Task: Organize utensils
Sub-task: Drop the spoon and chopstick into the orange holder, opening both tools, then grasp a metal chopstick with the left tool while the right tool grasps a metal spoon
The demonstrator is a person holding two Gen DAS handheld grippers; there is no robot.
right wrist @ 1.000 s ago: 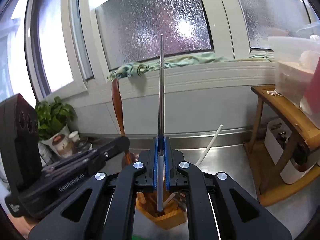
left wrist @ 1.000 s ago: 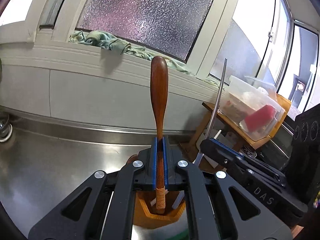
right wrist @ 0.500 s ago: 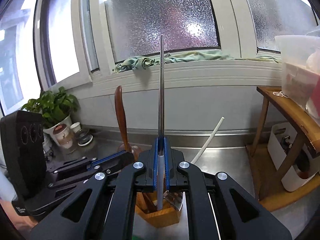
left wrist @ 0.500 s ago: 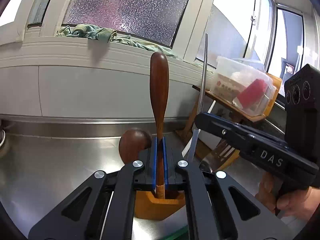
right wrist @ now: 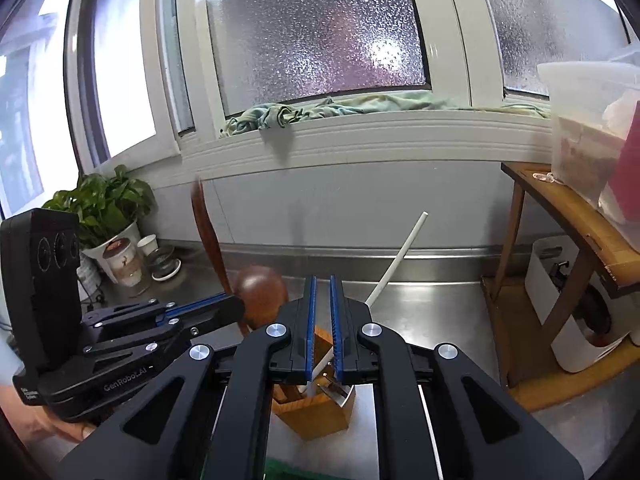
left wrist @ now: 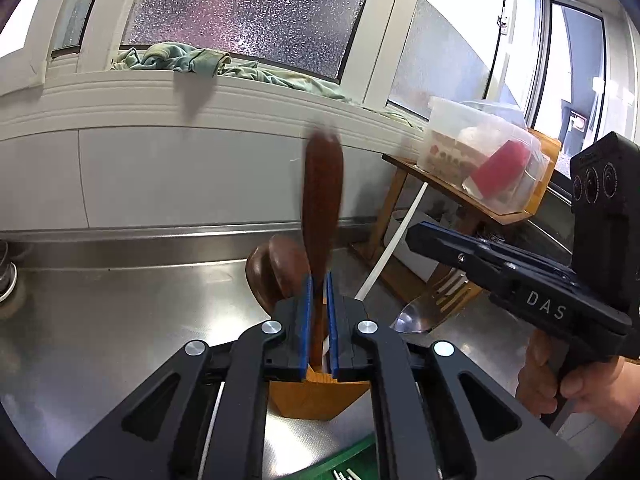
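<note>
The wooden handle [left wrist: 323,184] in the left wrist view is smeared by motion blur, and its lower end is hidden between the blue pads. The wooden holder [left wrist: 316,396] is largely covered by the gripper body. At lower right, the hand [left wrist: 576,392] is cut off by the frame edge.

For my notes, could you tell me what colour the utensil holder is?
Orange-brown wood; the utensil holder shows best in the right wrist view.

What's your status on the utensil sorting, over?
Left tool just opening, wooden spoon loose between its jaws. Right tool slightly open, empty. Spoon's lower end in wooden holder; nothing blocking.
</note>
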